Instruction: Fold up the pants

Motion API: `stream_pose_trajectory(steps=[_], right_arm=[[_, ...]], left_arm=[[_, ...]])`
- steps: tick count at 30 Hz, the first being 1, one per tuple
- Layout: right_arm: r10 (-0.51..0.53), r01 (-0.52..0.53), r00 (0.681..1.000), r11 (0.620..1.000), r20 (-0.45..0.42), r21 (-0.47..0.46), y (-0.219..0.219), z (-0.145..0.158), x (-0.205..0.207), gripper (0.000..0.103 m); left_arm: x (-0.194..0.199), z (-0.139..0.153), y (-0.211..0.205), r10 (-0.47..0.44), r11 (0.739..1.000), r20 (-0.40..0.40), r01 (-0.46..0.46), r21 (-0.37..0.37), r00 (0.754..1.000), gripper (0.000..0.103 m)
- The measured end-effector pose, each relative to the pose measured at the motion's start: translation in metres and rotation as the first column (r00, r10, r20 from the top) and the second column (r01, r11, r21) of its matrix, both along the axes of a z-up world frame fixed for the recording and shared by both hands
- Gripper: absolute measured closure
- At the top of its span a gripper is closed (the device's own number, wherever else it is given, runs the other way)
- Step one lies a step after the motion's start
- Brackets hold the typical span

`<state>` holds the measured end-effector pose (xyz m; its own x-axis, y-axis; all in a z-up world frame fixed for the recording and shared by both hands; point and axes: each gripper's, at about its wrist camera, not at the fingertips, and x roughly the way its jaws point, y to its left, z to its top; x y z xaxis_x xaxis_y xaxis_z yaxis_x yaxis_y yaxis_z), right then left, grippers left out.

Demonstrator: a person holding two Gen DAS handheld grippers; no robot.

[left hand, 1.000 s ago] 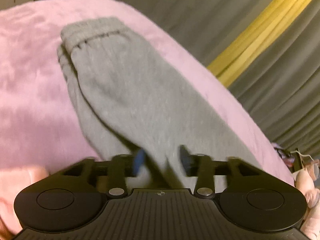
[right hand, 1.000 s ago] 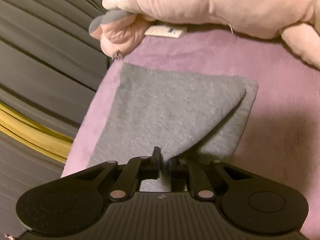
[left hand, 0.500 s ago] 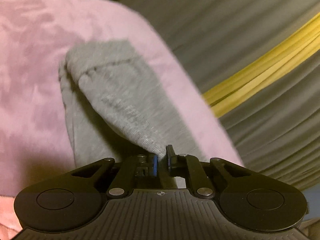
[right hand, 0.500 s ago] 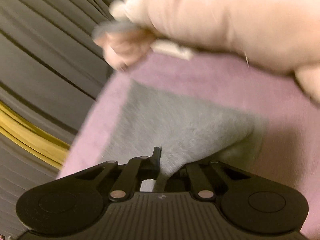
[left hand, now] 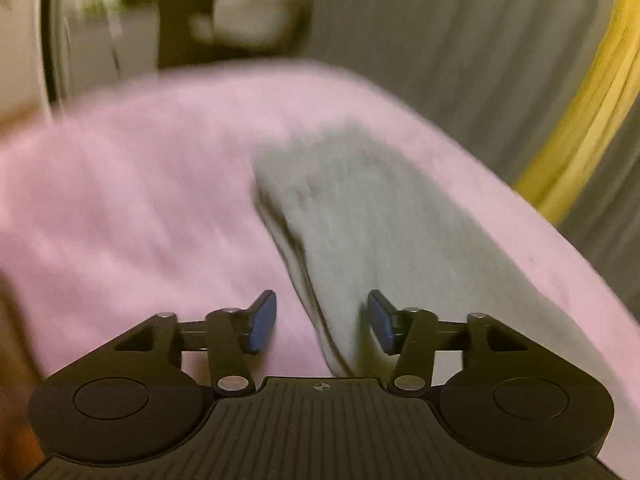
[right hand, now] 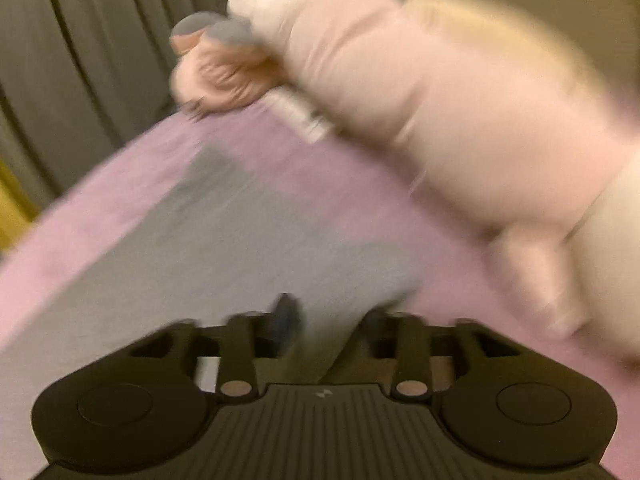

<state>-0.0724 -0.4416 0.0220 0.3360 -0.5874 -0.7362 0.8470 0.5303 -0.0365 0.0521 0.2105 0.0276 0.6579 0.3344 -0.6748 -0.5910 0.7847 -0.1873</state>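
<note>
The grey pants lie folded on the pink blanket, running along its right edge in the left wrist view. My left gripper hovers over the near end of the fold, its jaws opening, the blue pads clear of the cloth. In the blurred right wrist view the grey pants spread flat below my right gripper, whose jaws are opening too, with the cloth under them and not pinched.
A large pale pink plush toy lies across the back and right of the blanket. Grey curtains with a yellow band hang past the bed's edge. Blurred furniture stands beyond the far end.
Both grippers were shut on corners of the grey cloth half a second ago and have let go and lifted. The cloth has dropped flat onto the pants. Both views have swung upward.
</note>
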Motion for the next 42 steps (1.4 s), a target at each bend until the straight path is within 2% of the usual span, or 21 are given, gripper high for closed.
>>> stream_pose_trajectory(steps=[2, 4, 6, 8, 9, 11, 13, 15, 17, 19, 21, 22, 24, 27, 29, 32, 34, 35, 37, 40, 42], right_arm=[[-0.029, 0.025, 0.999, 0.993, -0.031, -0.116, 0.005, 0.013, 0.003, 0.045], [-0.011, 0.010, 1.000, 0.983, -0.002, -0.185, 0.018, 0.025, 0.011, 0.045], [0.113, -0.102, 0.992, 0.981, 0.060, -0.165, 0.041, 0.029, 0.030, 0.045], [0.281, -0.271, 0.956, 0.957, 0.090, -0.105, 0.074, 0.023, 0.057, 0.045], [0.382, -0.377, 0.919, 0.924, 0.094, -0.069, 0.097, 0.016, 0.073, 0.044], [0.570, -0.572, 0.818, 0.821, 0.084, -0.002, 0.145, -0.001, 0.106, 0.042], [0.713, -0.717, 0.697, 0.697, 0.075, 0.031, 0.193, -0.021, 0.131, 0.042], [0.796, -0.798, 0.603, 0.601, 0.049, 0.050, 0.225, -0.037, 0.146, 0.042], [0.846, -0.845, 0.532, 0.532, -0.013, 0.052, 0.252, -0.053, 0.161, 0.035], [0.859, -0.861, 0.508, 0.508, -0.069, -0.007, 0.267, -0.062, 0.168, 0.021], [0.843, -0.847, 0.531, 0.530, -0.091, -0.030, 0.265, -0.069, 0.179, 0.005], [0.831, -0.835, 0.550, 0.550, -0.082, -0.024, 0.261, -0.072, 0.183, 0.004], [0.822, -0.823, 0.569, 0.569, -0.032, -0.009, 0.249, -0.073, 0.189, 0.004], [0.832, -0.832, 0.555, 0.555, -0.001, -0.006, 0.241, -0.071, 0.194, 0.004], [0.827, -0.827, 0.562, 0.562, -0.005, -0.005, 0.232, -0.069, 0.186, 0.004], [0.804, -0.804, 0.594, 0.594, -0.014, -0.006, 0.209, -0.068, 0.175, 0.004], [0.764, -0.764, 0.644, 0.645, -0.038, -0.011, 0.182, -0.064, 0.165, 0.004], [0.733, -0.734, 0.678, 0.679, -0.051, -0.009, 0.169, -0.063, 0.158, 0.004], [0.654, -0.653, 0.755, 0.757, -0.056, 0.023, 0.140, -0.059, 0.149, 0.004], [0.496, -0.494, 0.868, 0.859, 0.020, 0.135, 0.100, -0.049, 0.125, 0.004], [0.464, -0.470, 0.882, 0.864, 0.077, 0.179, 0.090, -0.041, 0.103, 0.004]], left_arm=[[0.000, 0.015, -0.016, -0.034, 0.994, 0.040, 0.029, 0.108, 0.999, 0.039], [0.009, 0.019, -0.039, -0.129, 0.981, 0.050, 0.120, 0.151, 0.990, 0.029], [0.026, 0.013, -0.069, -0.262, 0.955, 0.013, 0.257, 0.150, 0.965, 0.029], [0.045, 0.000, -0.106, -0.390, 0.911, -0.046, 0.392, 0.130, 0.920, 0.029], [0.053, -0.009, -0.127, -0.445, 0.883, -0.074, 0.451, 0.129, 0.893, 0.029], [0.068, -0.025, -0.162, -0.519, 0.831, -0.114, 0.531, 0.167, 0.847, 0.029], [0.083, -0.042, -0.188, -0.541, 0.803, -0.142, 0.559, 0.208, 0.829, 0.029], [0.100, -0.059, -0.200, -0.550, 0.787, -0.189, 0.581, 0.209, 0.813, 0.026], [0.107, -0.067, -0.201, -0.541, 0.782, -0.171, 0.568, 0.256, 0.823, 0.017], [0.116, -0.071, -0.196, -0.540, 0.774, -0.163, 0.563, 0.290, 0.826, 0.011], [0.124, -0.070, -0.188, -0.523, 0.778, -0.146, 0.540, 0.320, 0.840, 0.008], [0.130, -0.070, -0.183, -0.518, 0.778, -0.149, 0.536, 0.327, 0.842, 0.001], [0.136, -0.069, -0.174, -0.537, 0.777, -0.139, 0.552, 0.303, 0.832, 0.001], [0.130, -0.061, -0.162, -0.533, 0.788, -0.114, 0.541, 0.294, 0.838, 0.001], [0.129, -0.061, -0.147, -0.441, 0.829, -0.127, 0.458, 0.322, 0.888, 0.001], [0.135, -0.066, -0.100, -0.277, 0.900, -0.179, 0.320, 0.297, 0.944, 0.001], [0.127, -0.063, -0.071, -0.177, 0.923, -0.184, 0.228, 0.310, 0.967, 0.002], [0.122, -0.059, -0.063, -0.156, 0.921, -0.189, 0.212, 0.328, 0.969, 0.002], [0.113, -0.053, -0.052, -0.163, 0.915, -0.200, 0.224, 0.334, 0.966, 0.003], [0.090, -0.035, -0.058, -0.201, 0.928, -0.136, 0.233, 0.291, 0.970, 0.002], [0.072, -0.029, -0.069, -0.246, 0.940, -0.074, 0.256, 0.227, 0.967, 0.002]])
